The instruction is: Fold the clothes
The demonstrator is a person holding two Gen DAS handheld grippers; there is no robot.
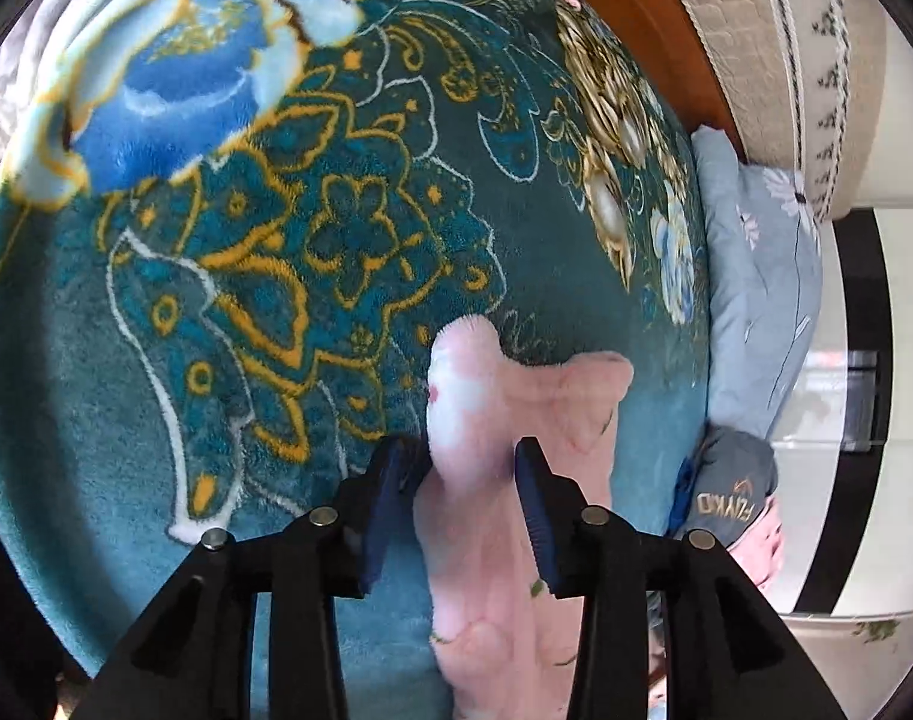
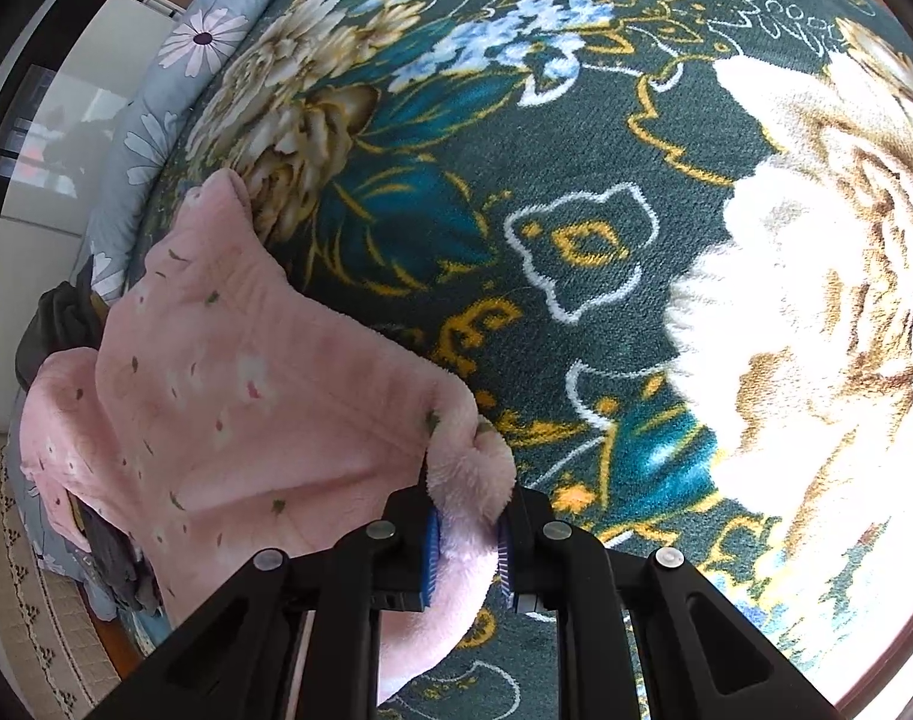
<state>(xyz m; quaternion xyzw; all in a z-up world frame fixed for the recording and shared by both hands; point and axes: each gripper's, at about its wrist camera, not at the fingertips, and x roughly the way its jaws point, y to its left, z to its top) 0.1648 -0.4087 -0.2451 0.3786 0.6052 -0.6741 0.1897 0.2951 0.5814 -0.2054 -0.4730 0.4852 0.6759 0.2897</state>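
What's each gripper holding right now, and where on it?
Both grip the same pink fleece garment. Right gripper is shut on a bunched edge; left gripper pinches a fold near another edge. Which edges, I can't tell.

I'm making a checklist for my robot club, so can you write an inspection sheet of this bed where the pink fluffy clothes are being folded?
Surface: teal floral blanket covering the bed, soft and plush.
Job's things: pink fleece garment with small flower print, lying partly spread on the blanket, both ends bunched in the grippers.
Clutter: dark grey garment with lettering and more clothes piled at the bed's edge; grey floral quilt along that side.
Grippers: left gripper shut on the pink fleece garment; right gripper shut on a fluffy fold of it.
Cables: nothing seen.
Surroundings: wooden bed frame, quilted cream mattress, pale cabinet fronts.
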